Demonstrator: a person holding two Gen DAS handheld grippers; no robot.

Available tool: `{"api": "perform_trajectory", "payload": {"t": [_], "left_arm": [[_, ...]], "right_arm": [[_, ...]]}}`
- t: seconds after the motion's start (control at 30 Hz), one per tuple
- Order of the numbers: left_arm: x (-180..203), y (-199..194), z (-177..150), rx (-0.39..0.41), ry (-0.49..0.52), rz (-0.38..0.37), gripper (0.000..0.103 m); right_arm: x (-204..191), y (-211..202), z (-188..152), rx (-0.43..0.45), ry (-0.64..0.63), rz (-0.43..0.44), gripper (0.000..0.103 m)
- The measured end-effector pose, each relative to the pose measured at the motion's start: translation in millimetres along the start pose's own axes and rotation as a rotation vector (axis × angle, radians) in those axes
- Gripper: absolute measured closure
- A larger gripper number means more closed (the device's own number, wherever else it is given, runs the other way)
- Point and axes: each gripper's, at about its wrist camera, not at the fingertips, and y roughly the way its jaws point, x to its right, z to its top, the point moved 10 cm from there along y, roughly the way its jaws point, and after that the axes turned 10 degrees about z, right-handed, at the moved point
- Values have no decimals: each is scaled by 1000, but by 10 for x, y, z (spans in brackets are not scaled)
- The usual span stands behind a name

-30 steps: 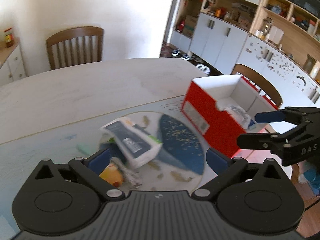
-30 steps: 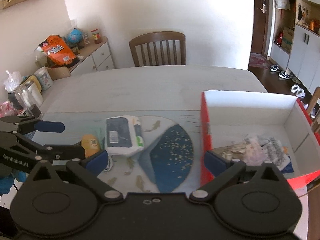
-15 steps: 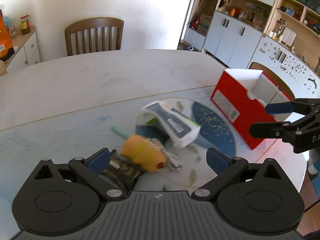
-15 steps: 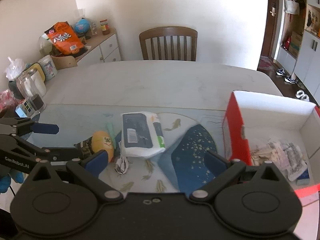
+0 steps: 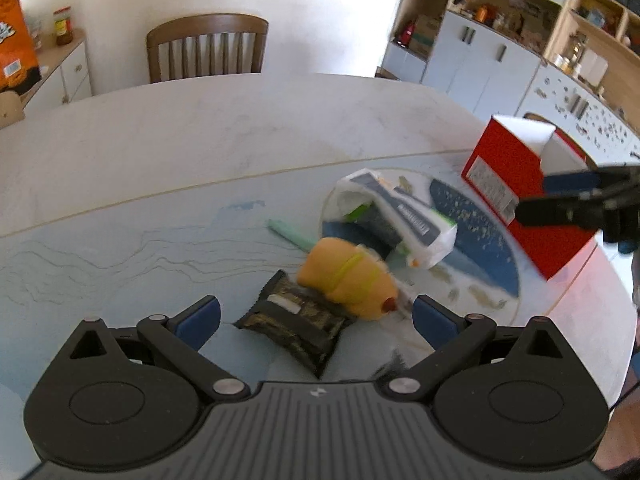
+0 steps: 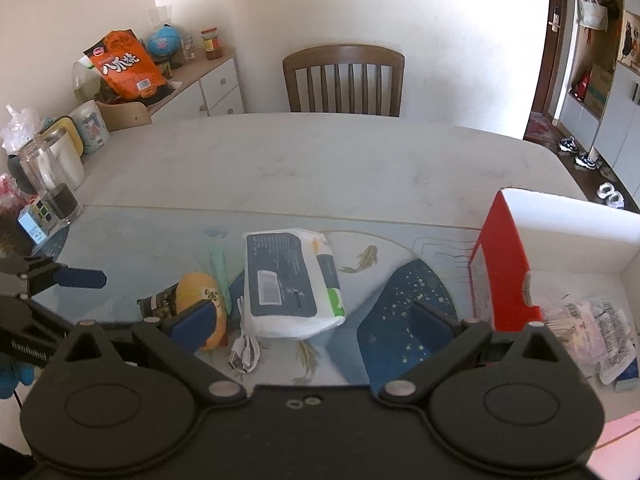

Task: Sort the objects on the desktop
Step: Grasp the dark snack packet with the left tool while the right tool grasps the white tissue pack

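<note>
Left wrist view: left gripper (image 5: pixel 316 314) empty, jaws spread wide, low over the table mat (image 5: pixel 120 240).
Landmark: red box (image 5: pixel 516 196), open-topped, at the table's right edge.
Items left of red box: tissue pack (image 5: pixel 404 216) nearest; yellow plush toy (image 5: pixel 348 278) touching a dark foil packet (image 5: pixel 296 320); green pen (image 5: pixel 290 234) behind the toy. Motion blur here; the white cable by the toy is only probably visible.
Change over the last second: the camera has drawn back and swung left; the foil packet, unseen at first, now sits between the fingers, and the red box lies further right.

Right wrist view: right gripper (image 6: pixel 314 318) empty, jaws apart, over the mat just left of the red box (image 6: pixel 506 272).
Done: wrappers (image 6: pixel 592 324) already lie inside the red box.
Left to sort: tissue pack (image 6: pixel 290 282), plush toy (image 6: pixel 200 300), foil packet (image 6: pixel 158 306), pen (image 6: pixel 222 276), white cable (image 6: pixel 244 354), all outside, left of the box.
Progress: early to middle, by judgement.
Change: this gripper has retreated from the box mouth.
</note>
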Motion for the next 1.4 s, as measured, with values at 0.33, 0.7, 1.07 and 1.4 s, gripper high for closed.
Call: {"api": "perform_trajectory", "payload": {"t": [0.33, 0.7, 1.07, 1.4], "left_arm": [[-120, 224, -34, 3, 64, -49, 0], [-90, 415, -48, -15, 102, -109, 0], [-72, 545, -100, -36, 112, -174, 1], [-20, 627, -102, -36, 142, -199, 1]], "right_arm": [[4, 337, 36, -45, -15, 6, 1], [-26, 777, 144, -97, -57, 14, 0], [29, 1139, 109, -153, -41, 22, 0], [151, 1287, 61, -187, -3, 21, 0]]}}
